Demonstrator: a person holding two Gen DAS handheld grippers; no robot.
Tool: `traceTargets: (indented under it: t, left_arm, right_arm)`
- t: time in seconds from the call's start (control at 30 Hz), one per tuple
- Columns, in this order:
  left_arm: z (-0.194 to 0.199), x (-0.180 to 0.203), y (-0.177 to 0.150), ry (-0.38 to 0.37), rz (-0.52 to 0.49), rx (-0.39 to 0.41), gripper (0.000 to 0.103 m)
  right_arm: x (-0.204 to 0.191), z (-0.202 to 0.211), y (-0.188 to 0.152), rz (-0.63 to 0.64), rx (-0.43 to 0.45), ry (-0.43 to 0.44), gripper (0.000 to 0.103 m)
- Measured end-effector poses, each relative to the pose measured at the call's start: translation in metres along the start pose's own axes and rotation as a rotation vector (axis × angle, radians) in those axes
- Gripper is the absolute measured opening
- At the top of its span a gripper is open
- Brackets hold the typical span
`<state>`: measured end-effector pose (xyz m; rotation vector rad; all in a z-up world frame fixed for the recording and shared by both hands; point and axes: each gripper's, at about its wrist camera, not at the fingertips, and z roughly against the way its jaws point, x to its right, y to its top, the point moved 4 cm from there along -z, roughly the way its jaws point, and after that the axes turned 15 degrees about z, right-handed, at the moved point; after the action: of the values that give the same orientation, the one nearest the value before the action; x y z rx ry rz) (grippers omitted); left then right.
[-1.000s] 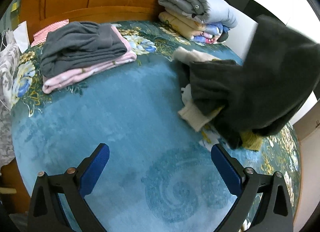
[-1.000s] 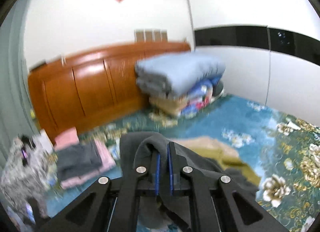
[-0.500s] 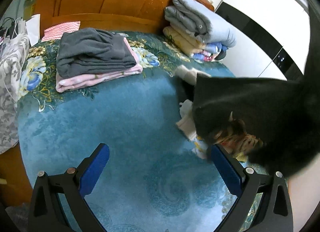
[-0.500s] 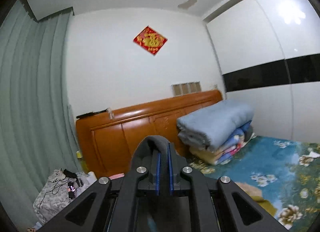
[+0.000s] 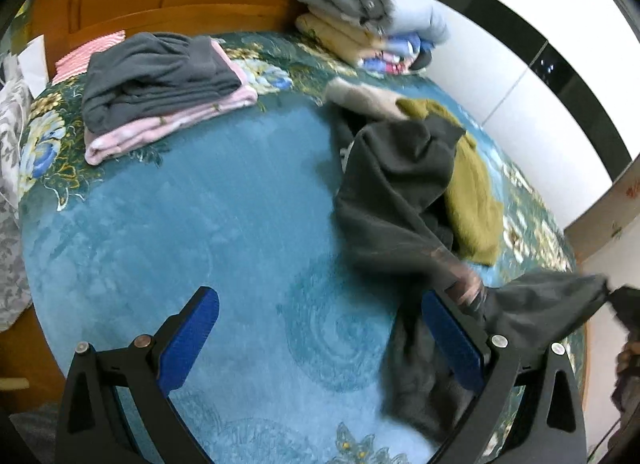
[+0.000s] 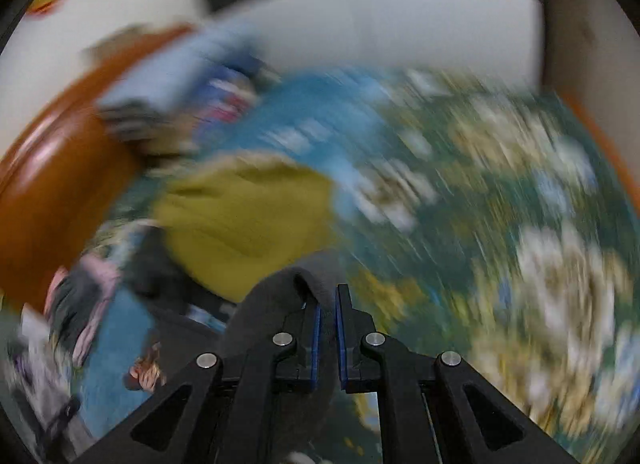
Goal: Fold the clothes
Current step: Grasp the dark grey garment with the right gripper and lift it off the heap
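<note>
Clothes work had advanced: the dark garment (image 5: 396,200), clamped in the right gripper (image 6: 328,328), had been swung down onto the bed (image 5: 208,200) near its right edge, ready for spreading, while the left gripper (image 5: 320,336) was held apart, empty.

the dark grey soft fabric garment (image 5: 396,200) sprawls crumpled on the teal floral bedspread (image 5: 192,224), one blurred end stretched and lifted toward the right edge, the other trailing down toward the near edge. just behind it, partly covered, lies an olive-green knit garment (image 5: 472,184), rumpled and flat on the bedspread, with a beige garment (image 5: 360,98) showing beyond it. well apart on the left of the bedspread sits a folded dark grey garment (image 5: 156,76) stacked on a folded pale pink garment (image 5: 168,124).
</note>
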<state>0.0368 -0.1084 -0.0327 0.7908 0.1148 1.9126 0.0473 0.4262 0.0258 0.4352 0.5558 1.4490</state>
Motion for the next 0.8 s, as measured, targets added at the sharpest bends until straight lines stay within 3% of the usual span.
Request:
traceTargets:
  t: [0.1, 0.23, 0.27, 0.3, 0.37, 0.4, 0.5, 0.53, 0.6, 0.73, 0.8]
  left_arm:
    - [-0.009, 0.002, -0.005, 0.017, -0.009, -0.028, 0.102]
    - [-0.016, 0.004, -0.007, 0.025, -0.009, -0.044, 0.102]
    - [-0.018, 0.004, -0.007, 0.027, -0.006, -0.048, 0.102]
    - [-0.020, 0.003, -0.007, 0.028, -0.002, -0.053, 0.102]
    - [-0.024, 0.000, -0.009, 0.035, 0.021, -0.063, 0.102]
    - [-0.026, -0.001, -0.009, 0.037, 0.032, -0.066, 0.102]
    - [-0.028, 0.000, -0.007, 0.023, 0.061, -0.051, 0.102]
    - [-0.028, 0.001, -0.006, 0.017, 0.070, -0.047, 0.102]
    - [-0.030, 0.007, -0.006, 0.003, 0.073, -0.052, 0.102]
    - [-0.033, 0.018, -0.009, -0.011, 0.052, -0.087, 0.102]
    - [-0.033, 0.021, -0.010, -0.010, 0.042, -0.096, 0.102]
  right_arm:
    - [0.043, -0.033, -0.030, -0.132, -0.089, -0.016, 0.008]
    - [0.061, -0.059, -0.043, -0.165, -0.169, 0.000, 0.013]
    - [0.064, -0.057, -0.044, -0.153, -0.172, 0.009, 0.020]
    - [0.065, -0.053, -0.045, -0.142, -0.173, 0.017, 0.043]
    - [0.060, -0.039, -0.045, -0.104, -0.170, 0.038, 0.071]
    - [0.056, -0.030, -0.045, -0.069, -0.167, 0.042, 0.072]
    - [0.021, -0.003, -0.053, 0.118, -0.175, 0.023, 0.072]
    - [0.003, 0.004, -0.058, 0.191, -0.167, 0.052, 0.072]
    - [-0.036, 0.004, -0.073, 0.298, -0.179, 0.147, 0.075]
    - [-0.131, -0.035, -0.148, 0.434, -0.366, 0.455, 0.076]
    - [-0.167, -0.054, -0.179, 0.513, -0.432, 0.493, 0.076]
